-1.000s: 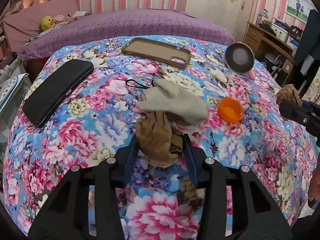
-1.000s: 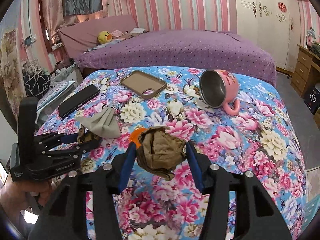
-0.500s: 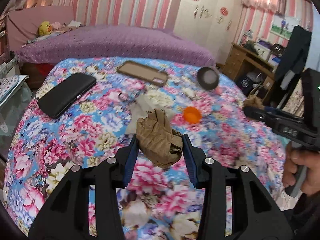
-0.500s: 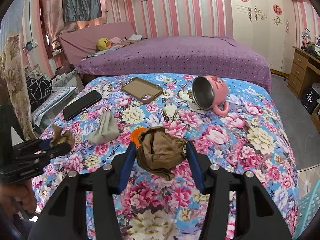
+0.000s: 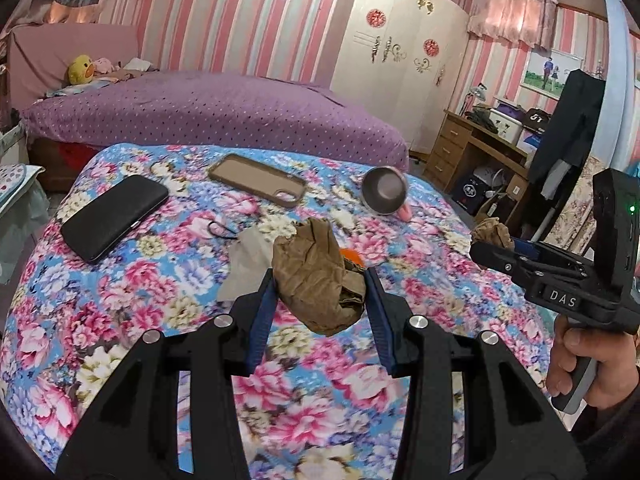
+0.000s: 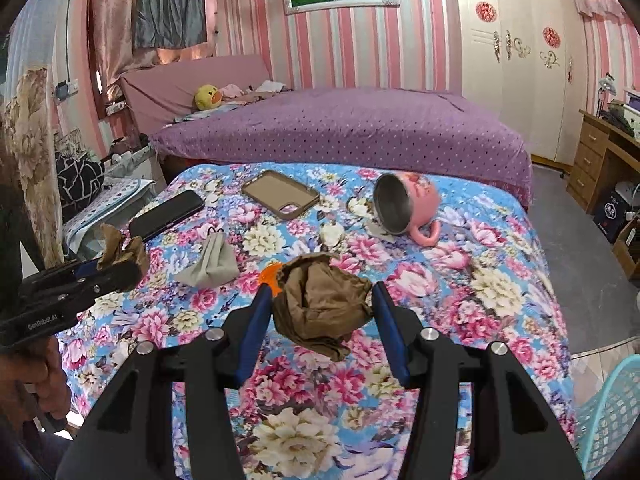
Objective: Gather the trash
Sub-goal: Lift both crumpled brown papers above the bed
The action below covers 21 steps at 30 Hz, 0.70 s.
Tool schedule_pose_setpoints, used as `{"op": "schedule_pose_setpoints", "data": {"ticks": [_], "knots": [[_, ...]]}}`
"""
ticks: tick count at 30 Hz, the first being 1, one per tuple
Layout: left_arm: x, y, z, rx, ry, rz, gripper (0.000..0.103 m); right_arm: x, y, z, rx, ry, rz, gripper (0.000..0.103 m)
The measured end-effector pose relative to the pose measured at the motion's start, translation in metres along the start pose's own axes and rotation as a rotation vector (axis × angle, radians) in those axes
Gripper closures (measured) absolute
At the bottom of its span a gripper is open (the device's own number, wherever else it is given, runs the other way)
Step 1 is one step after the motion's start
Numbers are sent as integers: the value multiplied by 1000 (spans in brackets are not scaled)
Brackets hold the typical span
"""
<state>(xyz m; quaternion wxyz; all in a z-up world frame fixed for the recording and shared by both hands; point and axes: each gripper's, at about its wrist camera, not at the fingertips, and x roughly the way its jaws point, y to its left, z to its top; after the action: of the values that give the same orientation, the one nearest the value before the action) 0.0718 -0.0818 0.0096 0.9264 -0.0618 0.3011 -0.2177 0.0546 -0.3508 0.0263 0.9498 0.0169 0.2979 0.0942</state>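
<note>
Left claw point(image 5: 320, 292) — brown wad point(image 5: 316, 276) gripped, now higher above floral cloth point(image 5: 120, 280).

A floral cloth cover point(image 6: 460, 280) was spread matt over the table. The wads point(image 5: 316, 276) looked like creased brown paper. The mug point(image 6: 404, 208) was pink outside, dull metal within. The phone point(image 5: 114, 216) was glossy.

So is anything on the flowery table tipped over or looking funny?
Yes. The pink mug lies on its side near the far edge of the flowery tablecloth, its open mouth facing sideways and its handle resting on the cloth. Nothing looks spilled from it. A grey cloth also sits crumpled beside the black phone.
</note>
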Motion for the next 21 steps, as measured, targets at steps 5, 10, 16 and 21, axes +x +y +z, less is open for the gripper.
{"op": "schedule_pose_setpoints", "data": {"ticks": [5, 10, 16, 21], "knots": [[5, -15, 0, 16, 3, -18, 61, -19, -13, 2, 16, -34, -18, 52], [14, -32, 1, 27, 3, -41, 61, -35, -20, 2, 12, -48, -41, 52], [18, -51, 2, 51, 2, -74, 61, -55, -28, 3, 16, -49, -68, 52], [20, -55, 0, 58, 7, -75, 61, -71, -54, -12, 74, -89, -121, 52]]}}
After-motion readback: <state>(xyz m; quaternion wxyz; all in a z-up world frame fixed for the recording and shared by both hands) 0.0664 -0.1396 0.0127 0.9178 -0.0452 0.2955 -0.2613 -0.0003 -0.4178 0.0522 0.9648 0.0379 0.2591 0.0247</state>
